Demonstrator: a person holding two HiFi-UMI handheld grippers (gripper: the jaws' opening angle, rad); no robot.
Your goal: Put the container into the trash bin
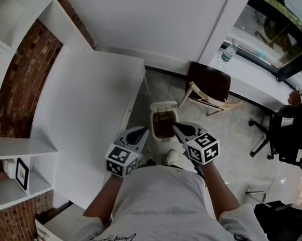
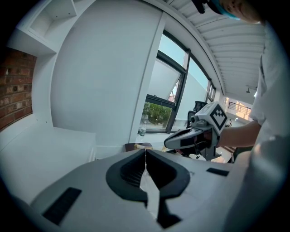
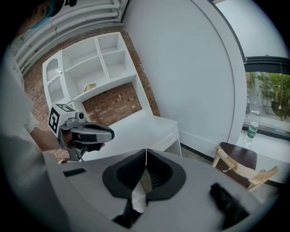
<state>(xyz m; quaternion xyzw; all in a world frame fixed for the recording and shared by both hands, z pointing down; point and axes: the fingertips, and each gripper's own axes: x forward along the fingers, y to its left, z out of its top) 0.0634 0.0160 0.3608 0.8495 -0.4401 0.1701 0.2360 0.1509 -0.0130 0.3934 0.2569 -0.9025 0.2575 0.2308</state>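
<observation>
Grey floor: trash bin (image 1: pixel 164 107), brown interior

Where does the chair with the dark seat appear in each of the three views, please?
Head view: the chair stands upper centre-right, just beyond the trash bin.
Left gripper view: only a sliver of its dark seat shows at centre, above the jaw tips.
Right gripper view: lower right, dark seat on a pale wooden frame.
Shared landmark: the water bottle on the window ledge, behind the chair.

We see a white table (image 1: pixel 89 112) beside a brick wall (image 1: pixel 25 66), white shelves (image 3: pixel 90 63), a dark-seated chair (image 1: pixel 208 81) on pale floor (image 1: pixel 239 160), daylit windows (image 3: pixel 267 90)
</observation>
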